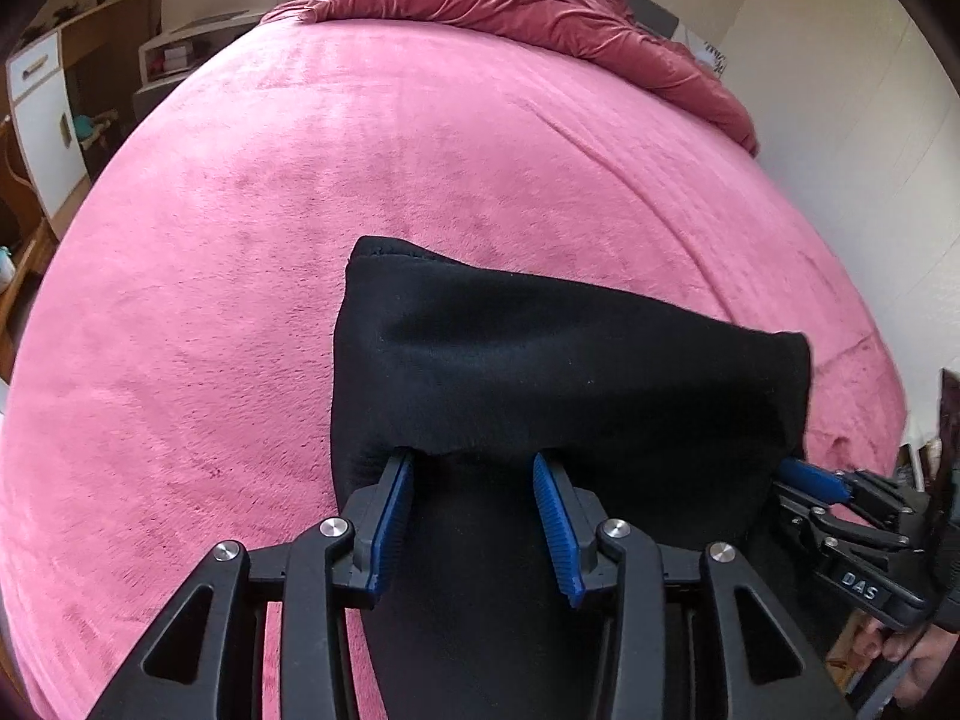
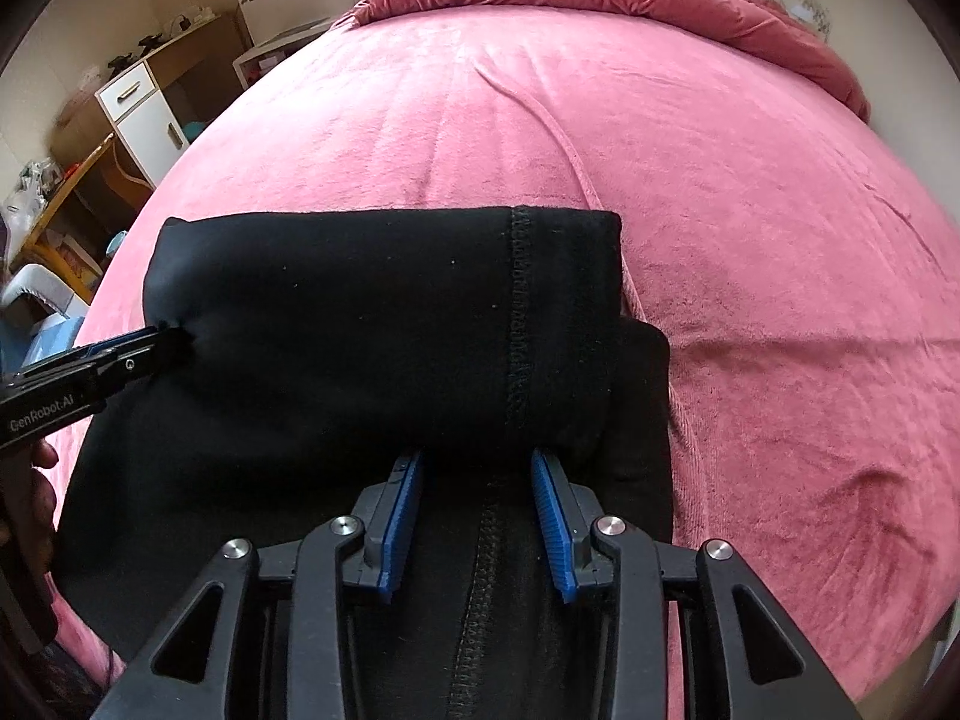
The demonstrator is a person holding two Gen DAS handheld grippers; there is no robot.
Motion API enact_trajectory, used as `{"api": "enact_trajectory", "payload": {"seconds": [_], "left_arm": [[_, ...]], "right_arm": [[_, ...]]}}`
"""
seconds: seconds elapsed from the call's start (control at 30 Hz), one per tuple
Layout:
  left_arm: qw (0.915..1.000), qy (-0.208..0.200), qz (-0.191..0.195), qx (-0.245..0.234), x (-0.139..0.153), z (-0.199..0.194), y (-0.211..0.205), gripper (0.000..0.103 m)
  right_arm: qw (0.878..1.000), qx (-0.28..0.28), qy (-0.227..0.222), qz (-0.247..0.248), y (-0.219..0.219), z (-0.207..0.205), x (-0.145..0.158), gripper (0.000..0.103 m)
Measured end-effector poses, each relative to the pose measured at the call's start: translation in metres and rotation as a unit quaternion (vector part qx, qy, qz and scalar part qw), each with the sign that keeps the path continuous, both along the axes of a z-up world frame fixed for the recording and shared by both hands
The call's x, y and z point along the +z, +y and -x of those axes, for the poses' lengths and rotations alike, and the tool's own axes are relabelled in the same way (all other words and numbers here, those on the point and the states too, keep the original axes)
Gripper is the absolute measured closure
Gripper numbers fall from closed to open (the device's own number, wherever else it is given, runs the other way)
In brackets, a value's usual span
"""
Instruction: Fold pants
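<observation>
Black pants (image 2: 360,300), folded on pink bedspread (image 2: 780,240), left tool (image 1: 474,456) and right tool (image 2: 477,456) tips under fold, grip unclear

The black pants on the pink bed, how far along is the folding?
Done: the black fleece pants already lie in stacked layers on the pink plush blanket. In hand: the left claw and right claw each reach under the top fold's near edge, pads apart. Left: letting go, perhaps one more fold and smoothing; that is a guess.
</observation>
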State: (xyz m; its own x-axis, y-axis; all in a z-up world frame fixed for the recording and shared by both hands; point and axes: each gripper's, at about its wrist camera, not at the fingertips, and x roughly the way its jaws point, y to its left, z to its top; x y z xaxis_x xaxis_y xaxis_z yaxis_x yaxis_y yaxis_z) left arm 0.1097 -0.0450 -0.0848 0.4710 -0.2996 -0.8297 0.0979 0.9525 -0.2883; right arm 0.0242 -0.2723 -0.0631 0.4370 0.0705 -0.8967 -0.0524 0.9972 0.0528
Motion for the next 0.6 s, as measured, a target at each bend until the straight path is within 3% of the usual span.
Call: {"api": "enact_trajectory", "payload": {"seconds": [0.1,0.13,0.17,0.2,0.27,0.4,0.6], "left_arm": [[0.9967,0.0,0.078,0.021,0.008,0.006,0.028,0.06],[0.9958,0.002,0.086,0.031,0.009,0.009,0.038,0.059],[0.9948,0.004,0.095,0.036,0.009,0.012,0.045,0.056],[0.9925,0.004,0.117,0.035,0.008,0.017,0.055,0.045],[0.9909,0.003,0.13,0.034,0.004,0.029,0.067,0.031],[0.9882,0.022,0.151,0.005,-0.01,0.049,0.074,0.027],[0.9818,0.034,0.183,-0.038,-0.016,0.051,0.055,0.024]], "right_arm": [[1.0,-0.003,-0.01,-0.019,-0.005,0.007,0.006,0.066],[0.999,-0.002,-0.015,-0.03,-0.007,0.011,0.01,0.063],[0.999,-0.005,-0.02,-0.051,-0.012,0.016,0.015,0.06],[0.997,-0.012,-0.022,-0.071,-0.019,0.021,0.02,0.056],[0.994,-0.029,-0.026,-0.101,-0.033,0.027,0.025,0.026],[0.988,-0.052,-0.026,-0.143,-0.062,0.045,0.03,0.023],[0.977,-0.073,0.027,-0.196,-0.087,0.049,-0.002,0.02]]}}
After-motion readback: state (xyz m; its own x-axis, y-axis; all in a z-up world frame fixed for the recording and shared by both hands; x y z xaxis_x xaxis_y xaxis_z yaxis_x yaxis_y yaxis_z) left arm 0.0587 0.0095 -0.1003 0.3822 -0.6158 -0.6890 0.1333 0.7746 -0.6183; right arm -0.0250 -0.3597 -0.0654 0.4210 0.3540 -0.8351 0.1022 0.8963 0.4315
